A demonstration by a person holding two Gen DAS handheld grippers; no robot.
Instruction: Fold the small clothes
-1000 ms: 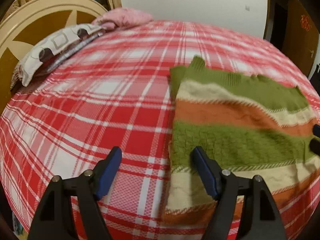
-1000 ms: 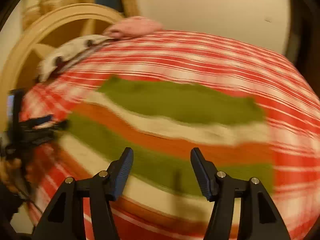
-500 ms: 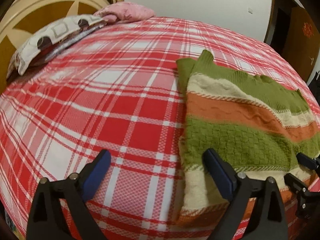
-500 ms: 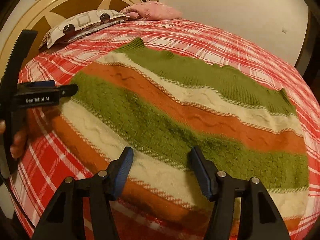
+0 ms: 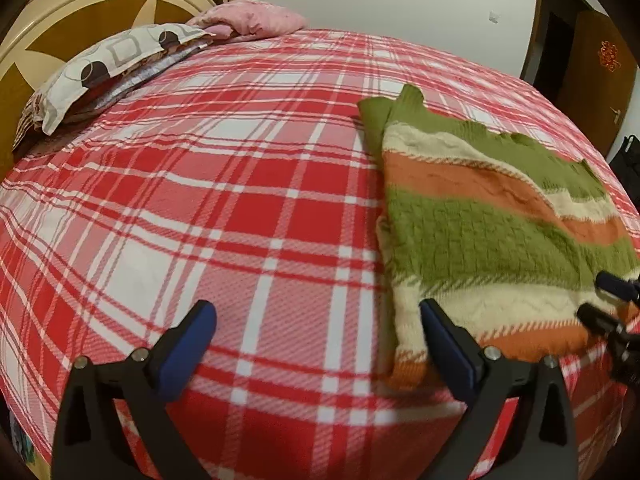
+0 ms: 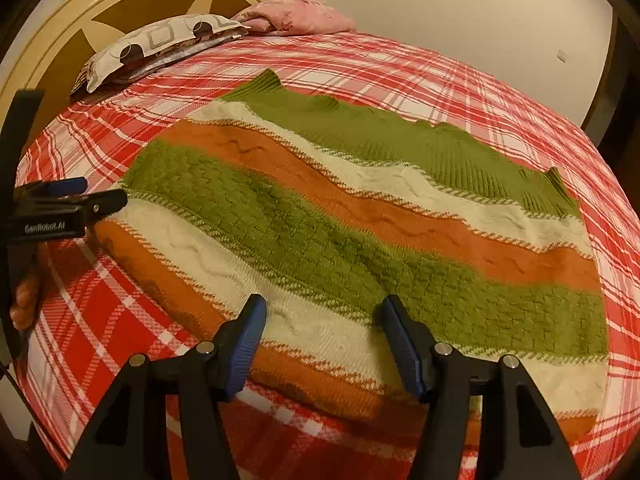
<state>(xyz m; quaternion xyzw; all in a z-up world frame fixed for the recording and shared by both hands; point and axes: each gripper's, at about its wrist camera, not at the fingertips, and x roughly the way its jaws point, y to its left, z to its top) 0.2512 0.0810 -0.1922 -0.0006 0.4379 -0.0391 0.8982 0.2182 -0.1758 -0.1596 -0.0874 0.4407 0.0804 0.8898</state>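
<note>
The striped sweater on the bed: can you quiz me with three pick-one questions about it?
1. Where does the sweater lie?
A. on the plaid bedspread
B. on the pillow
C. on the floor

2. Which colours are its stripes?
A. blue and white
B. green, cream and orange
C. black and pink

3. What is the left gripper doing?
A. squeezing the sweater
B. gripping a pillow
C. open, holding nothing

Answers: 1 A, plaid cloth shows all round it. 2 B, those three bands repeat across it. 3 C, its fingers stand wide apart, having just opened, with only bedspread and the sweater's edge between.
</note>
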